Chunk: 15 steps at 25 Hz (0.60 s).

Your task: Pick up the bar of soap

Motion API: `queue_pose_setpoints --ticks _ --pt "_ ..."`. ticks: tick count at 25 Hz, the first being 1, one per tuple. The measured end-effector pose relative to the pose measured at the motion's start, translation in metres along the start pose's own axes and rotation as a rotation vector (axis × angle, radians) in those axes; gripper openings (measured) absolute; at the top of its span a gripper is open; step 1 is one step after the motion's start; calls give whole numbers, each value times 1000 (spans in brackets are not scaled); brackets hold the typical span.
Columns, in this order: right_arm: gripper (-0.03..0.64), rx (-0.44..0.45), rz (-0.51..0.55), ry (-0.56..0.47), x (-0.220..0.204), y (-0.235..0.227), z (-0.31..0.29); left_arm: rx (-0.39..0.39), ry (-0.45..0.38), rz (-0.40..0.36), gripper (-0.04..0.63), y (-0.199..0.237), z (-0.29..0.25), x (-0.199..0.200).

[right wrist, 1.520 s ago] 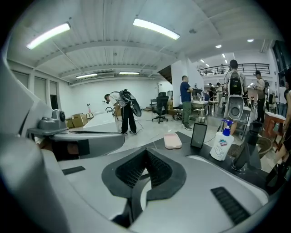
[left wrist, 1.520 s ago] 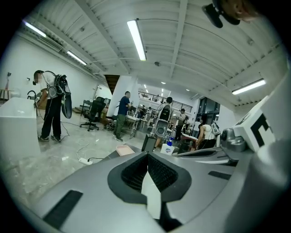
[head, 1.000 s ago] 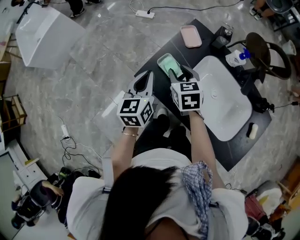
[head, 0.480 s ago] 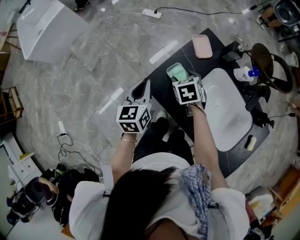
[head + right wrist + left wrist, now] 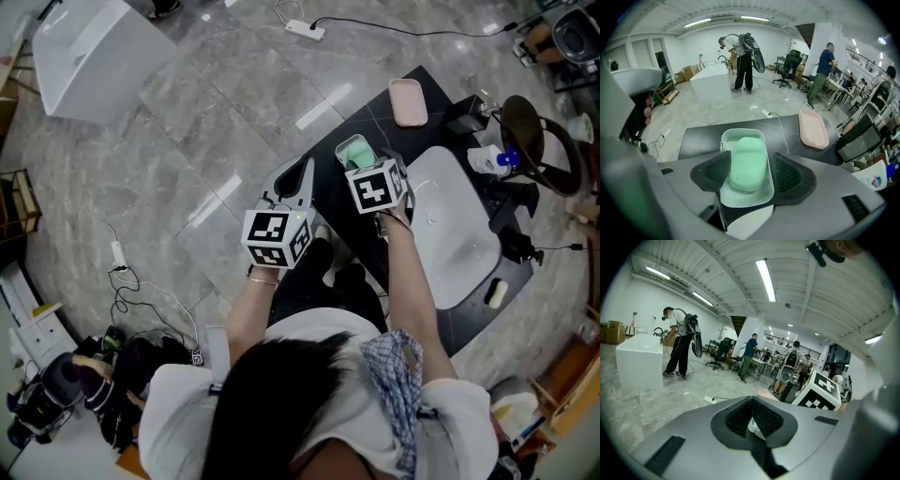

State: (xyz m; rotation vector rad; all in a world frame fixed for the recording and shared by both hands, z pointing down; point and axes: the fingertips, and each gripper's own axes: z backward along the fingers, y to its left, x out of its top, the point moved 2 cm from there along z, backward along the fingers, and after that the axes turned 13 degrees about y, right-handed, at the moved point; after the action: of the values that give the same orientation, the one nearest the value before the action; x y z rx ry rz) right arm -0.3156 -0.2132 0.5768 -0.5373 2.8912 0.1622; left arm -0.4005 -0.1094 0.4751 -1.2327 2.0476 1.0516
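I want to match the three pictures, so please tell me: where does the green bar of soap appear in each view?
Head view: the bar of soap lies above centre, in the green dish on the dark counter.
Left gripper view: not in it.
Right gripper view: low centre, inside the green dish.
Shared landmark: the pink tray, beyond the dish in the head and right gripper views.
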Motion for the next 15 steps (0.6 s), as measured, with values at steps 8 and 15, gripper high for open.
queue_pose_setpoints --ticks 8,15 --pt "276 -139 129 42 -3 -2 -10 -5 18 -5 11 -6 -3 -7" --pt "273 -202 234 26 1 1 -11 19 26 15 10 4 0 -10"
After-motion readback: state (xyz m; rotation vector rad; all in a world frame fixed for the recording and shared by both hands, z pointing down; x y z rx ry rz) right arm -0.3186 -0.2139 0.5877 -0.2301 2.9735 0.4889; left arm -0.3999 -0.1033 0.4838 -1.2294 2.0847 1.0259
